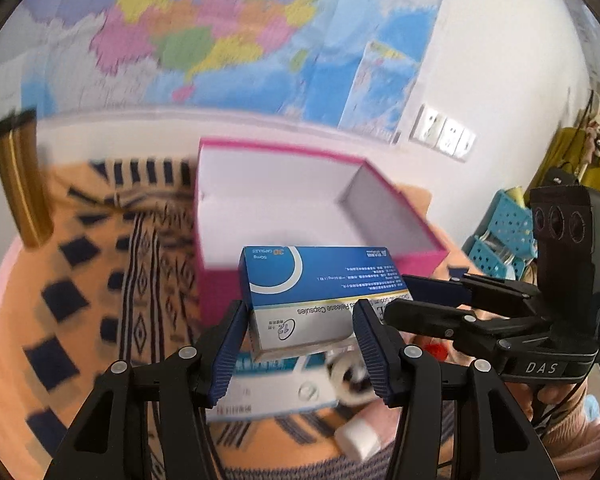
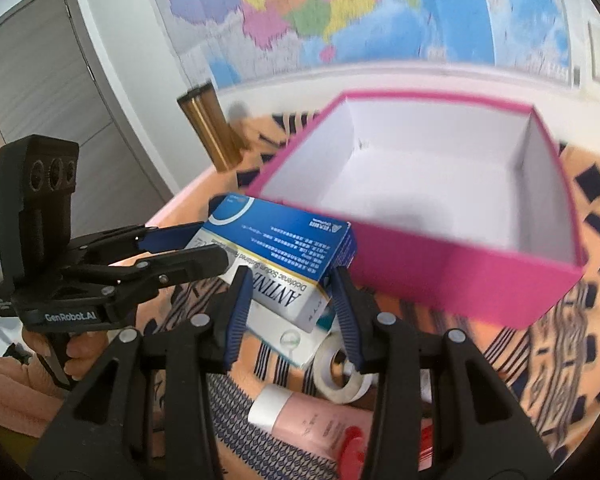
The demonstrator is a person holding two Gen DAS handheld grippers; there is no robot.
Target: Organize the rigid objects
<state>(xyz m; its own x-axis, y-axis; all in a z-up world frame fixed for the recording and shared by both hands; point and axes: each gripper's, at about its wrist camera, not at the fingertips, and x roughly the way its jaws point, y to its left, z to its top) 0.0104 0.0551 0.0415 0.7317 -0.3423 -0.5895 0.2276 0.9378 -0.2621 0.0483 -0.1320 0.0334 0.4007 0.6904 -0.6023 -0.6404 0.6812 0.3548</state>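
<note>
Two sets of tongs gripped one blue-and-white medicine carton (image 1: 320, 296), held in the air just in front of the open pink box (image 1: 300, 216). Left tongs (image 1: 300, 344) stood about half spread, blue pads pressed against the carton's near end. Right tongs (image 2: 288, 304) clamped the other end at a similar half spread, pads tight on the white printed face. Seen from the left wrist, the right tongs reached in from the right side with both fingers around the carton's far corner. Pink box sat empty on the orange patterned cloth (image 1: 80, 280) over the tabletop. Below the lifted carton lay a second flat medicine box (image 1: 268, 388), a roll of white tape (image 2: 340, 372) and a pink tube (image 2: 312, 424) with a white cap, all apart from the tongs.
</note>
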